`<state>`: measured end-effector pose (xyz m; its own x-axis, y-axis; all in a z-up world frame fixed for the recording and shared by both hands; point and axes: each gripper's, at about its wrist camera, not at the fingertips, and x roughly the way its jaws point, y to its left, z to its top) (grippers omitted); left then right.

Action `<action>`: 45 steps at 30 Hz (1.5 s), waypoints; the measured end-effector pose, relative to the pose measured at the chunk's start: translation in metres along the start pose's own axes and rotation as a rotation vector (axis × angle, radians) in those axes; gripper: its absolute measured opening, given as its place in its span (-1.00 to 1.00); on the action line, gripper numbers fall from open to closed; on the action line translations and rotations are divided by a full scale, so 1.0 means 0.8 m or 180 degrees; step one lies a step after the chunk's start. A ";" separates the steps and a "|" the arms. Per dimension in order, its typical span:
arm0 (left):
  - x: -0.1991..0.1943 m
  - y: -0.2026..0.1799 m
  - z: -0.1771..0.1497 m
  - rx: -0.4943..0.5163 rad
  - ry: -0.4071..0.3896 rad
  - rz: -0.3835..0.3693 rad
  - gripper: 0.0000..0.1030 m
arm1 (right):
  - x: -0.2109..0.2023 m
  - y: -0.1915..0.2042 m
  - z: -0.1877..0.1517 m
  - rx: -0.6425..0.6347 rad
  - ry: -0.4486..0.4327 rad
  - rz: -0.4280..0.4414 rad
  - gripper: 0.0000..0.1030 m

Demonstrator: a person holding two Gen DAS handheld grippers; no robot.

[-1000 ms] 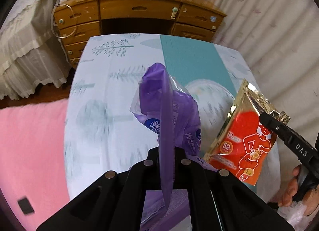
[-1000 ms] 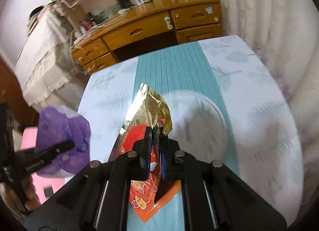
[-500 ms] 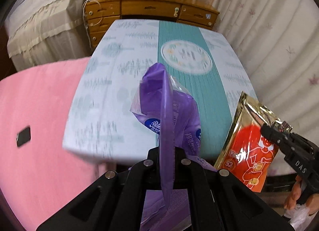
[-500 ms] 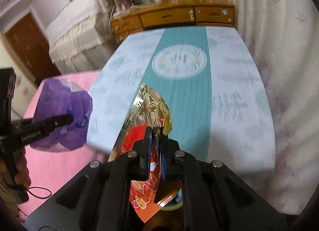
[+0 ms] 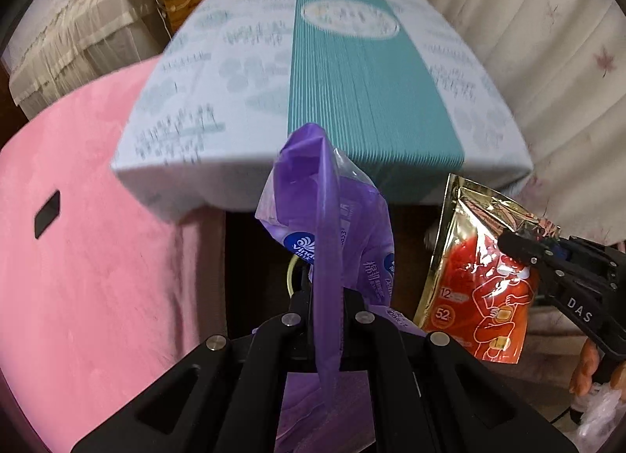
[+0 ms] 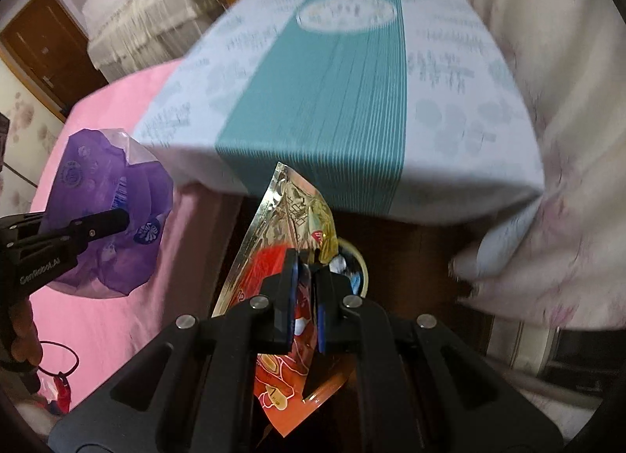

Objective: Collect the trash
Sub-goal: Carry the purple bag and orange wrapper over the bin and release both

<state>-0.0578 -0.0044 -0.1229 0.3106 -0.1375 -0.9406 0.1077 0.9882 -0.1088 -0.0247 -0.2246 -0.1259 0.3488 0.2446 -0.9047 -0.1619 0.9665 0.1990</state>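
L gripper (image 5: 326, 296) pinching purple wrapper (image 5: 332, 218), R gripper (image 6: 305, 292) pinching red-gold pouch (image 6: 289, 218). Both wrappers in air, just past near edge of table (image 5: 234, 100), beside pink bed (image 5: 98, 277).

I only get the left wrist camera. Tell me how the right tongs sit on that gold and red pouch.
Observer: The right tongs are shut on the pouch, with the blue pads on its red part. The gold end sticks out past them.
Operator: Tell me what lies under that pouch.
Observer: A round rim shows just beyond the tips, low over the dark floor. White and blue scraps lie inside it.
Operator: Now give me the left side.
Observer: The left tongs grip the purple wrapper over the pink cover. A brown door stands beyond.
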 end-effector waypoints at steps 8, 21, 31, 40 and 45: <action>0.123 0.011 -0.050 0.0091 0.0218 -0.0132 -0.99 | 0.132 -0.004 -0.046 0.0197 0.0459 -0.0253 -0.89; 0.382 0.037 -0.117 0.0090 0.0461 -0.0244 -0.99 | 0.398 -0.063 -0.140 0.0573 0.0909 -0.0625 -0.89; 0.521 0.046 -0.136 0.0151 0.0609 -0.0288 -0.99 | 0.540 -0.070 -0.154 0.0530 0.1030 -0.0725 -0.89; 0.590 0.073 -0.130 0.0112 0.0799 -0.0293 -0.53 | 0.618 -0.066 -0.142 0.0442 0.1109 -0.0694 -0.87; 0.610 0.095 -0.127 0.0029 0.0888 -0.0298 0.35 | 0.643 -0.065 -0.136 0.0469 0.1156 -0.0554 -0.35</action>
<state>0.0058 0.0101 -0.6232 0.0272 -0.2030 -0.9788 0.1326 0.9713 -0.1977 0.0626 -0.1572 -0.6425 0.0072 0.0594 -0.9982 0.0135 0.9981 0.0595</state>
